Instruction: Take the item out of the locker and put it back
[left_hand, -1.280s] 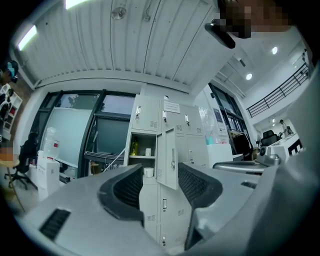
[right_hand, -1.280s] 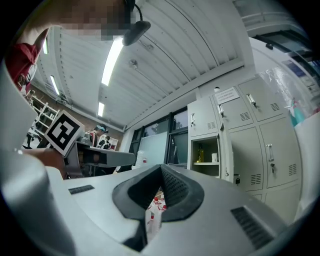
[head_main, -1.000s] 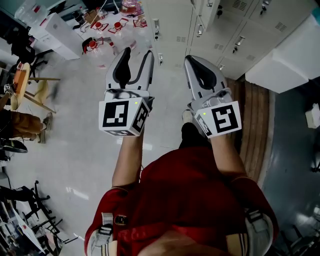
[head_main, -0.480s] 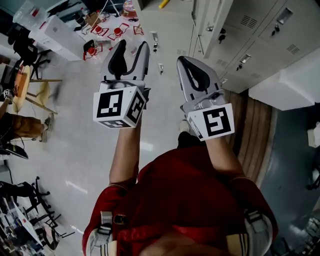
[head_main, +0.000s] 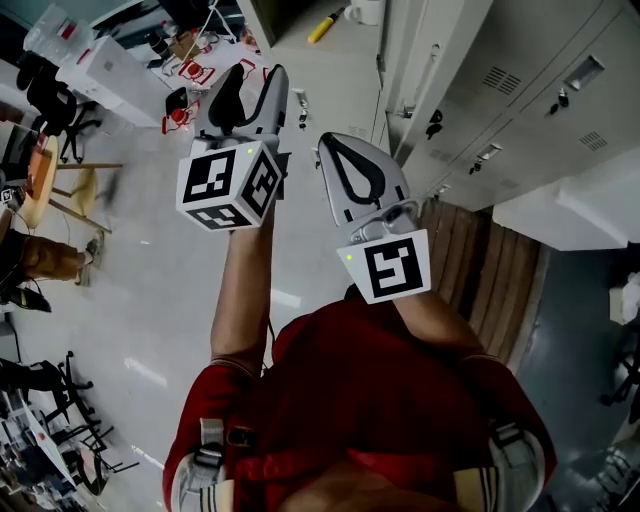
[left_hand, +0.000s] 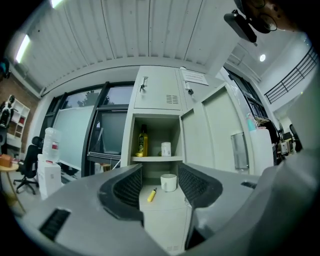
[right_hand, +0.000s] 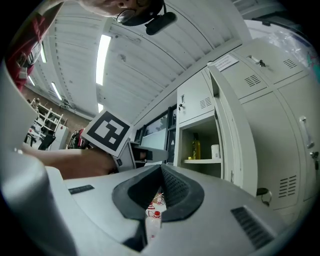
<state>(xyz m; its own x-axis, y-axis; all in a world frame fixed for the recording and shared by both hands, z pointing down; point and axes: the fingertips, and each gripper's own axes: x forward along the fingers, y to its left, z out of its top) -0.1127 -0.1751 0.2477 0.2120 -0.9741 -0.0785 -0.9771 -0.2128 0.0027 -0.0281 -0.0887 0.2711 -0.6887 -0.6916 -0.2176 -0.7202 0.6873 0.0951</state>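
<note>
We stand in a room with a pale floor (head_main: 160, 280) and a wall of light grey lockers (head_main: 540, 80). One locker (left_hand: 131, 145) stands open, its door (left_hand: 215, 130) swung to the right.

Inside, on the shelf (left_hand: 156, 159), a bottle (left_hand: 142, 141) with a yellow label stands upright at the left, and a small white jar (left_hand: 166, 149) stands near it at the right. Below the shelf, on the bottom of the locker, a white mug (left_hand: 168, 182) stands upright, and a yellow marker (left_hand: 151, 195) lies just beside it, to the left and nearer to us. All four things are inside the locker, and none is in the jaws.

The left gripper (left_hand: 160, 170) points at the open locker. Its jaws are apart and nothing is between them; the mug and the marker show only behind the gap.

The right gripper (right_hand: 161, 167) is just beside the left one, in front of the locker. Its jaws are closed with the tips touching, and they hold nothing. In the head view both grippers are lifted in front of the person's red top (head_main: 380, 400), the left gripper a little further forward than the right.
</note>
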